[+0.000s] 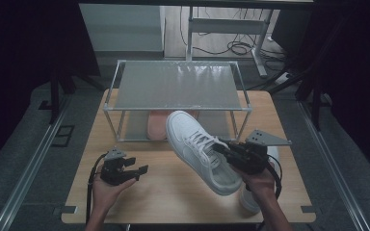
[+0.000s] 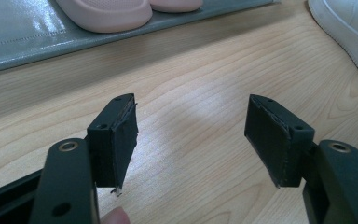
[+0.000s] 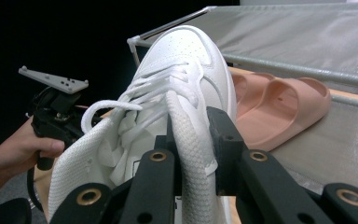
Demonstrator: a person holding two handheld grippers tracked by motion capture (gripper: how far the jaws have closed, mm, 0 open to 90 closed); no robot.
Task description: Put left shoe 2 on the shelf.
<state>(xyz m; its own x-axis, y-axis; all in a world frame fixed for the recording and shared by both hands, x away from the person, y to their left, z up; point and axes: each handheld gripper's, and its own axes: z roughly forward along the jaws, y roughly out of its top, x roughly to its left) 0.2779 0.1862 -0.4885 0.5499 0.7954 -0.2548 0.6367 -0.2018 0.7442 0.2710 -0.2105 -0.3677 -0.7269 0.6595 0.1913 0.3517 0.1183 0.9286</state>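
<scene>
A white lace-up sneaker (image 1: pixel 197 149) hangs tilted above the middle of the wooden table (image 1: pixel 168 192), toe toward the rack. My right gripper (image 1: pixel 227 150) is shut on the padded edge of its opening; in the right gripper view the white knit edge (image 3: pixel 191 140) is pinched between the jaws of the right gripper (image 3: pixel 193 126), with the laces and toe of the sneaker (image 3: pixel 182 60) beyond. My left gripper (image 1: pixel 136 172) rests low at the table's left, open, and nothing lies between the jaws of the left gripper (image 2: pixel 191 126).
A two-shelf metal rack (image 1: pixel 178 86) stands at the back of the table, with pink slippers (image 1: pixel 158 124) on its lower shelf (image 2: pixel 18 37). A second white sneaker (image 1: pixel 249 201) lies under my right hand near the front right edge. Bare wood lies between the left gripper and the rack.
</scene>
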